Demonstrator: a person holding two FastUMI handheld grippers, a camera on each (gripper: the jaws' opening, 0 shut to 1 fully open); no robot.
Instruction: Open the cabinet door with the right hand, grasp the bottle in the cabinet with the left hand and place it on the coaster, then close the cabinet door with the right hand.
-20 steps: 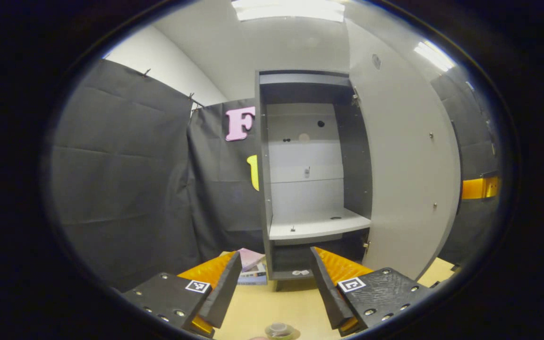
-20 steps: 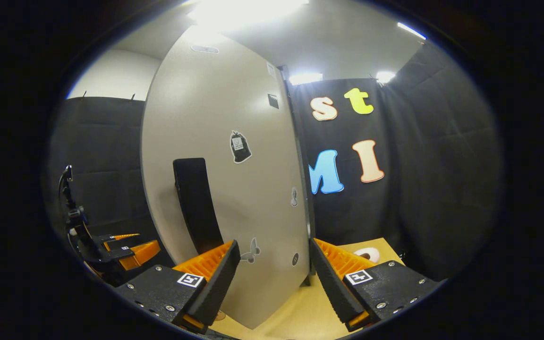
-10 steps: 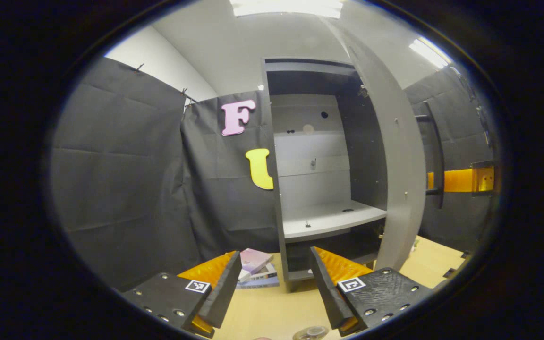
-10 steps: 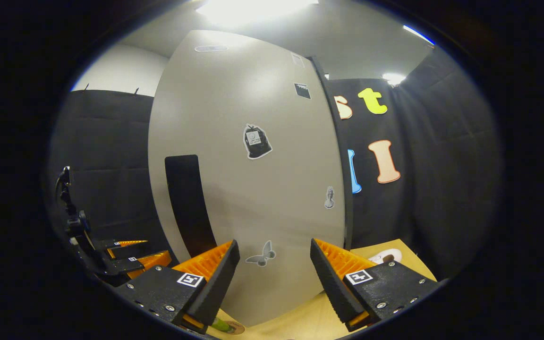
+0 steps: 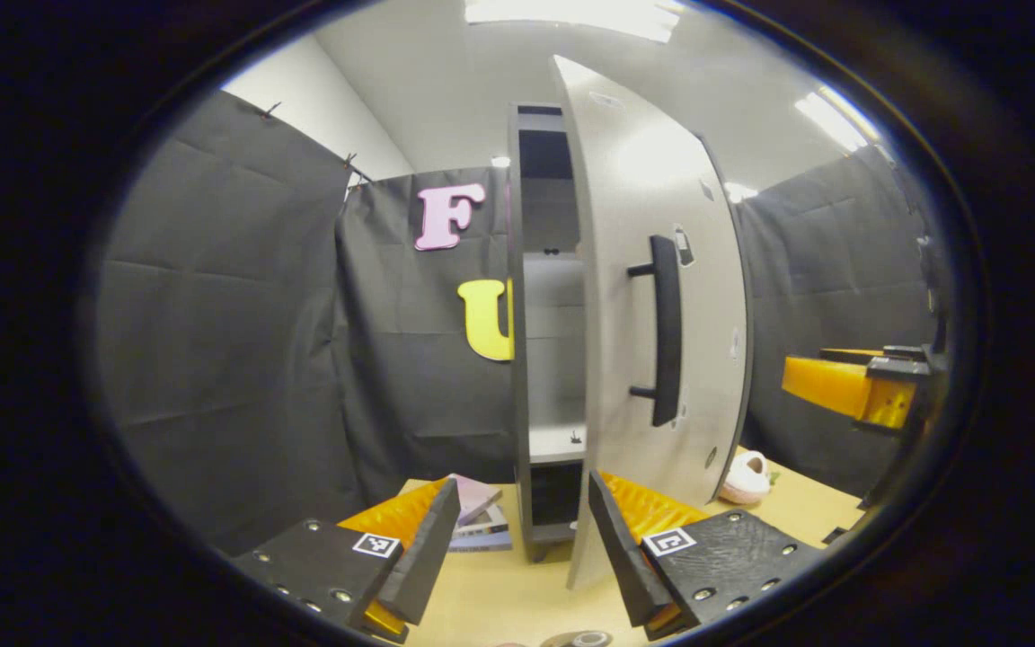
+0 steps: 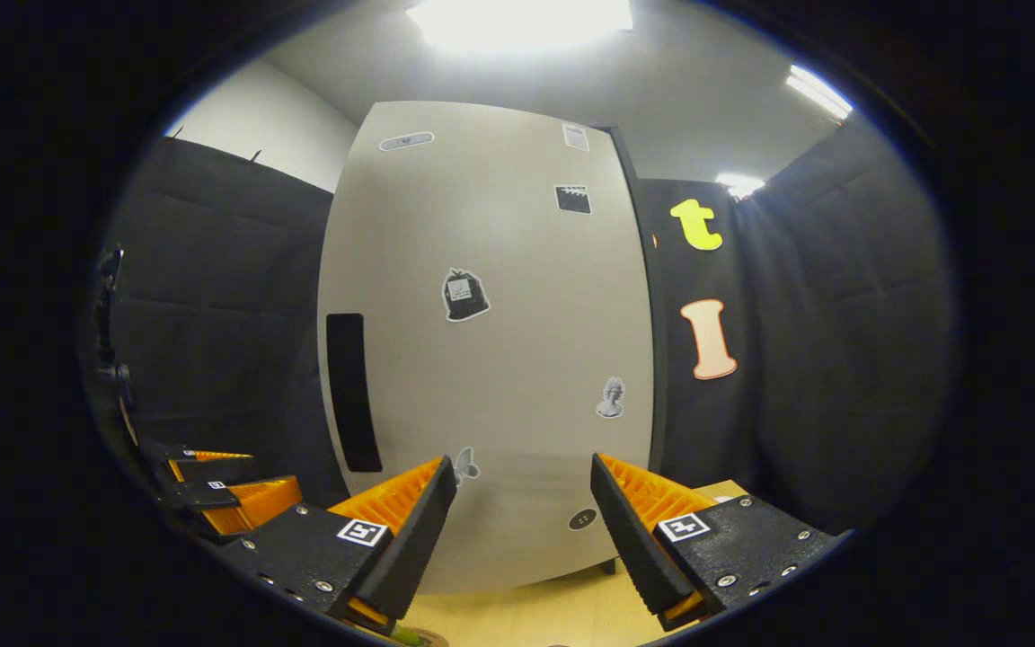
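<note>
In the left gripper view, the left gripper [image 5: 517,548] hangs released over the bench [image 5: 517,598]; books [image 5: 477,521] sit half-hidden behind it. The cabinet door [image 5: 652,314] stands ajar, covering most shelves. The right gripper [image 6: 522,535] is released, facing the door; the bottle is cut off at the bottom edge.

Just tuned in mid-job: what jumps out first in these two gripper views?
The tall pale cabinet door, dotted with stickers, dominates the right gripper view straight ahead of the open right gripper. In the left gripper view the door stands ajar, its dark bar handle facing the camera and a strip of shelf visible behind it. The left gripper is open and holds nothing above the wooden table.
</note>
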